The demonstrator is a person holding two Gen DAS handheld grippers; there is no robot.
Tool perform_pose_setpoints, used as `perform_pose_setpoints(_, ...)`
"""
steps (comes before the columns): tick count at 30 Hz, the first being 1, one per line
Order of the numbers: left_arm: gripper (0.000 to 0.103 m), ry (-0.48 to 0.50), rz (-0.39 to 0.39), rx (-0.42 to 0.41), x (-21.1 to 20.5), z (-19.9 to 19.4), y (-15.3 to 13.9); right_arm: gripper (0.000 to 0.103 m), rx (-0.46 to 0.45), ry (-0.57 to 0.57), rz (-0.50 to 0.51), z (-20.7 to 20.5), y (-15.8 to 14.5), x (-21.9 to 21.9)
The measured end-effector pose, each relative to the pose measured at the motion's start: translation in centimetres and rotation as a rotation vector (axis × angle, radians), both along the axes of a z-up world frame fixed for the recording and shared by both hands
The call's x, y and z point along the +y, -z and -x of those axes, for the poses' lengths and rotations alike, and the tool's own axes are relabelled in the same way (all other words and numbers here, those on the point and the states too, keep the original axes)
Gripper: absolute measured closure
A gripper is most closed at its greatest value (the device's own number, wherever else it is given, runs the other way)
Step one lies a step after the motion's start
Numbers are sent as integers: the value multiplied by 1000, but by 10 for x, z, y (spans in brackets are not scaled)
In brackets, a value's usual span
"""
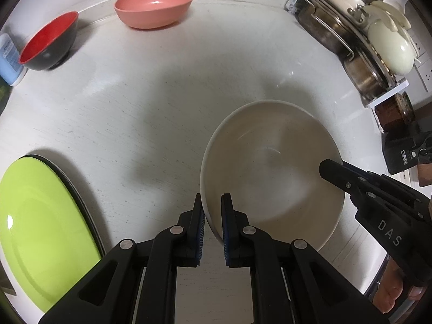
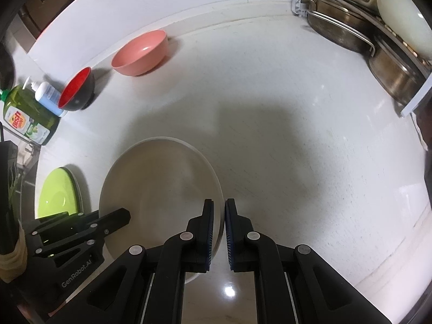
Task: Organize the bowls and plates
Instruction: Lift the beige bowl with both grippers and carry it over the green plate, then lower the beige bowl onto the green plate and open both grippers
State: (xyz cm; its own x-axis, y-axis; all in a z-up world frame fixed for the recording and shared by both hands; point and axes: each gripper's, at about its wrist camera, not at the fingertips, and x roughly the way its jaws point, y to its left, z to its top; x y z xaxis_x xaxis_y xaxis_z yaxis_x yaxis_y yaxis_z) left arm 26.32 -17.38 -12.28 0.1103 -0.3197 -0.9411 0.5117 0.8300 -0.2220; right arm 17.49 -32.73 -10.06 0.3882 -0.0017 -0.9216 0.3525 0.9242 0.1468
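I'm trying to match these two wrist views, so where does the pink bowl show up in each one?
Left wrist: the pink bowl sits top centre-left, by the wall.
Right wrist: the pink bowl is upper left, by the wall.
Shared landmark: the red and black bowl stands just to its left in both.

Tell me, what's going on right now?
Left gripper and right gripper both clamp the white bowl's rim, opposite sides. Pink bowl, red bowl wait behind. Nothing in the way.
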Motion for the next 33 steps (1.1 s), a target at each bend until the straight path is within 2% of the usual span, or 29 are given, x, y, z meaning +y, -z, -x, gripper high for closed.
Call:
perform_pose_setpoints(14,89,-14,-16,16,-6,0,5,92,23,-7,-24,0,11,-5)
perform_pose_setpoints(20,84,-23,-2,21,-7,0,5,90,28,-12,-41,-1,13,-6)
perform_pose_setpoints(25,82,-33,20,25,-5,-1,5,79,30,-27,-63,-1,15,-7)
perform_pose_setpoints(33,59,-62,12,-22,6,-9,-5,70,5,-17,9,-1,3,-7)
